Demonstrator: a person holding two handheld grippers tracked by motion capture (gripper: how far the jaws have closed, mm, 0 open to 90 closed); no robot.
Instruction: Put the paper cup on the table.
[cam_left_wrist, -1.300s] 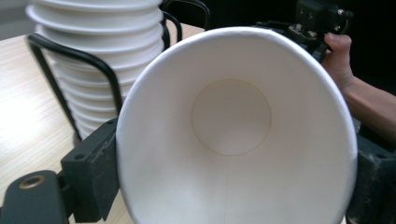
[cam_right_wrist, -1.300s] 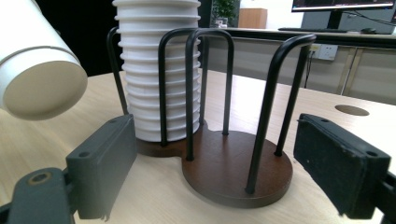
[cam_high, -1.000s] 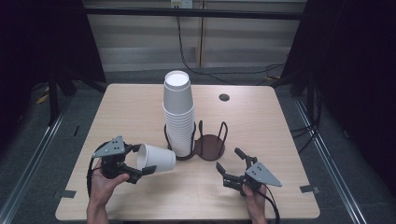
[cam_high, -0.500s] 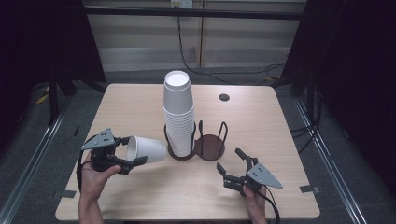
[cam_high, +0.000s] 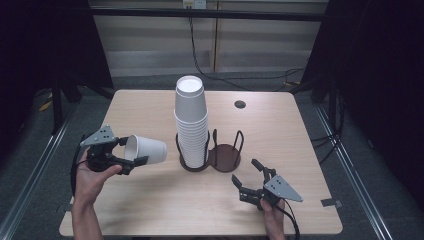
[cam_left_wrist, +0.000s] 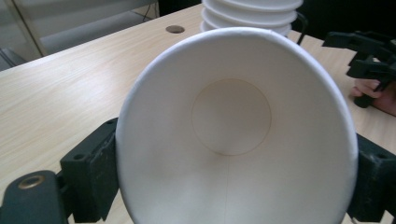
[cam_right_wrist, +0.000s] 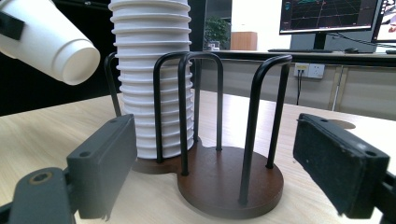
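Observation:
A white paper cup (cam_high: 146, 149) lies sideways in the air above the table's left side, and my left gripper (cam_high: 129, 152) is shut on it near the rim. Its open mouth (cam_left_wrist: 233, 140) faces the left gripper's camera, with a jaw on either side. A tall stack of white cups (cam_high: 191, 120) stands in the left ring of a brown two-ring wire holder (cam_high: 225, 156); the right ring is empty. My right gripper (cam_high: 245, 171) rests open near the front right and points at the holder (cam_right_wrist: 229, 184), with nothing between its fingers. The held cup (cam_right_wrist: 51, 37) shows to the left of the stack (cam_right_wrist: 152, 70).
A round cable hole (cam_high: 240, 104) sits in the wooden table (cam_high: 300, 150) behind the holder. Dark curtains flank the table on both sides. Cables hang at the back wall. Bare tabletop lies between the two hands.
My left hand has lifted the cup and drawn it to the left, away from the stack. The right gripper has stayed where it was.

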